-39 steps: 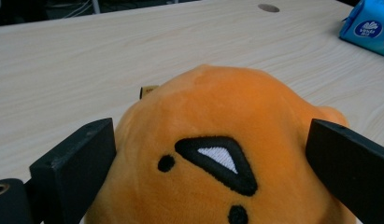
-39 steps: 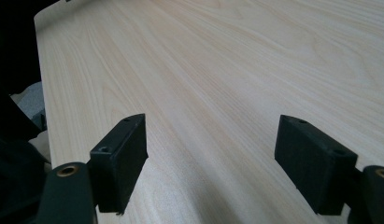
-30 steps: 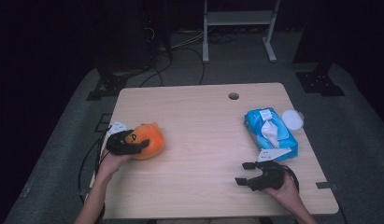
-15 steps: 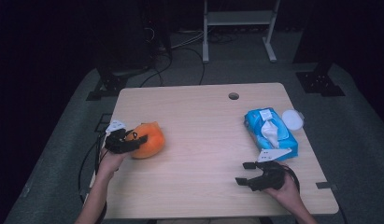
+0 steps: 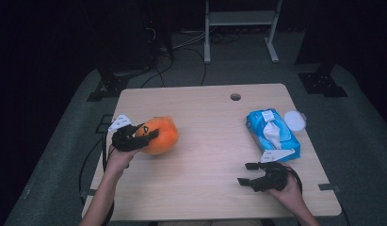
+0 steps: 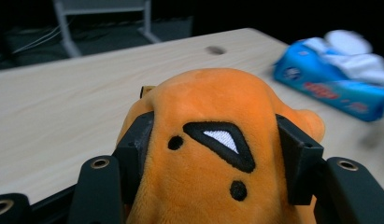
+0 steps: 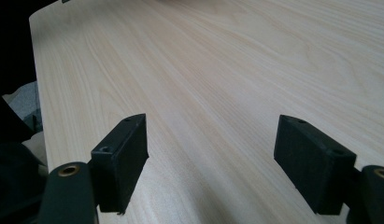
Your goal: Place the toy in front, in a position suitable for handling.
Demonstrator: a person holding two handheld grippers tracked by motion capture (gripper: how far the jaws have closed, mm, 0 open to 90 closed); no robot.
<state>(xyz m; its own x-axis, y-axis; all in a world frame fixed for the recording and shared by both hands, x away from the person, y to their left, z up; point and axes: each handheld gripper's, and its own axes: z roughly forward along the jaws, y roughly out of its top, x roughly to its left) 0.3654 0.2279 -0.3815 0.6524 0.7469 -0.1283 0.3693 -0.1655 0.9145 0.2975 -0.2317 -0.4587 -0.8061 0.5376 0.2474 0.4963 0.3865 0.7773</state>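
1. Little has shifted: the left gripper (image 5: pixel 143 136) has drawn the round orange plush toy (image 5: pixel 160 135) slightly toward the table's left edge.
2. Its jaws press into both sides of the toy (image 6: pixel 213 154), squeezing the soft fabric.
3. Well apart, the right gripper (image 5: pixel 250 173) rests near the front edge, jaws spread wide and empty (image 7: pixel 210 163), beside the blue tissue pack (image 5: pixel 272 134).
4. The toy lies far left of that hand, so the left one is nearer.

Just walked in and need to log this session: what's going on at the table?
A person works with a hand-held gripper in each hand. The left hand-held gripper is clamped on an orange plush toy near the table's left edge. The right hand-held gripper sits open and empty near the front edge. A blue wipes pack lies untouched on the right.
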